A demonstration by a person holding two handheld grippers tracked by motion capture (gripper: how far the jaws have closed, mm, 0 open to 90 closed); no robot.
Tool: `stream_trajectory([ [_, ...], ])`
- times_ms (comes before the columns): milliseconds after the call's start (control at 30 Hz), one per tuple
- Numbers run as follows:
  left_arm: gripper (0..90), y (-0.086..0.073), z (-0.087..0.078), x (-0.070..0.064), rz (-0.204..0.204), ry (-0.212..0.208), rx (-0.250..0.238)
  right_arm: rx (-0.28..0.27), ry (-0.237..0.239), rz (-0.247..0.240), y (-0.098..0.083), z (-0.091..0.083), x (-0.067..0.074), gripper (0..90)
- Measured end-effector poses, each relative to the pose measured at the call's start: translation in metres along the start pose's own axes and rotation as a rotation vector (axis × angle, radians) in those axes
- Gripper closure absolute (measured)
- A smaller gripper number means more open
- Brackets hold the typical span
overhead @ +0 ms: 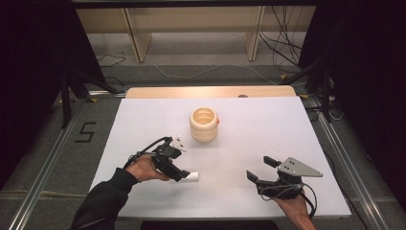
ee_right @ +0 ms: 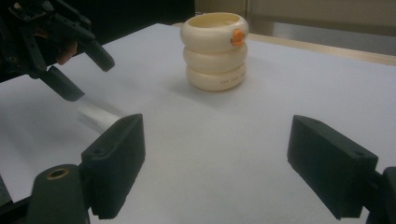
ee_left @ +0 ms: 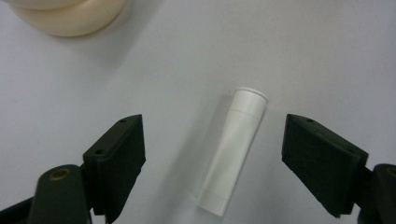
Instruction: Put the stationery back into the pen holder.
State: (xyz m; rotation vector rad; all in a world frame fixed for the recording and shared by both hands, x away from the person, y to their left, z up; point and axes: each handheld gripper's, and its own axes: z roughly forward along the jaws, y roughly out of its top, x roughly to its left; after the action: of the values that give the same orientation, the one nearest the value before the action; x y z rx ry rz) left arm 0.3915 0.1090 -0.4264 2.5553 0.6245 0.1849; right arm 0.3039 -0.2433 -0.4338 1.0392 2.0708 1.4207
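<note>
A small white tube [ee_left: 233, 149] lies flat on the white table [overhead: 268, 124]. My left gripper [ee_left: 213, 123] is open around it, one jaw on each side, neither touching it. In the high view that tube [overhead: 192, 177] sticks out just past the left gripper [overhead: 184, 173] at the table's front left. A cream cup made of three stacked rings [overhead: 204, 124] stands upright in the middle, with an orange spot [ee_right: 238, 36] near its rim. My right gripper [overhead: 259, 167] hovers open at the front right with nothing between its jaws, facing the cup [ee_right: 215, 51].
The right gripper view takes in the left gripper [ee_right: 88, 79] over the tube [ee_right: 95, 116]. A wooden strip [overhead: 210, 91] borders the table's far edge. Beyond it are a shelf frame [overhead: 191, 28] and loose cables [overhead: 282, 43] on the floor.
</note>
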Motion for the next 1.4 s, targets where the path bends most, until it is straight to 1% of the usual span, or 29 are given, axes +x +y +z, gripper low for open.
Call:
stream_trajectory([
  [33,21.3,0.0,0.002,-0.002,0.001,-0.001,0.004,-0.001,0.001,-0.001,0.0,0.0,0.0,19.8],
  [67,21.6,0.001,0.003,-0.003,0.018,-0.003,0.023,-0.001,0.001,-0.001,0.0,0.0,0.0,19.8],
  [300,25.9,0.002,0.014,-0.009,0.069,-0.01,0.105,0.003,0.003,-0.001,0.0,0.001,0.001,19.9],
  [400,28.9,0.002,0.018,-0.012,0.097,-0.021,0.128,0.005,0.005,-0.001,0.0,0.001,0.001,19.9],
  [533,32.6,0.004,0.024,-0.015,0.122,-0.031,0.163,0.006,0.005,-0.002,0.0,0.002,0.001,19.9],
  [733,39.6,0.005,0.031,-0.015,0.133,-0.041,0.196,0.008,0.007,-0.001,0.0,0.002,0.001,20.1],
  [767,40.9,0.004,0.033,-0.015,0.108,-0.043,0.176,0.011,0.007,-0.002,-0.001,0.002,0.001,20.0],
  [800,42.4,0.004,0.033,-0.014,0.108,-0.049,0.18,0.012,0.007,-0.003,-0.001,0.002,0.001,20.0],
  [833,44.3,0.005,0.033,-0.012,0.139,-0.055,0.208,0.012,0.007,-0.003,-0.001,0.002,0.001,20.1],
  [967,49.9,0.006,0.036,-0.012,0.154,-0.071,0.232,0.012,0.007,-0.003,-0.001,0.002,0.001,20.1],
  [1033,52.6,0.007,0.037,-0.013,0.162,-0.066,0.234,0.011,0.008,-0.003,-0.001,0.002,0.001,20.1],
  [1267,59.8,0.011,0.039,-0.012,0.197,-0.06,0.273,0.013,0.012,0.0,-0.001,0.003,0.001,20.3],
  [1333,61.4,0.011,0.041,-0.013,0.201,-0.056,0.281,0.014,0.01,-0.003,-0.001,0.003,0.001,20.3],
  [1400,62.2,0.012,0.043,-0.012,0.217,-0.054,0.293,0.013,0.011,0.0,-0.001,0.003,0.001,20.3],
])
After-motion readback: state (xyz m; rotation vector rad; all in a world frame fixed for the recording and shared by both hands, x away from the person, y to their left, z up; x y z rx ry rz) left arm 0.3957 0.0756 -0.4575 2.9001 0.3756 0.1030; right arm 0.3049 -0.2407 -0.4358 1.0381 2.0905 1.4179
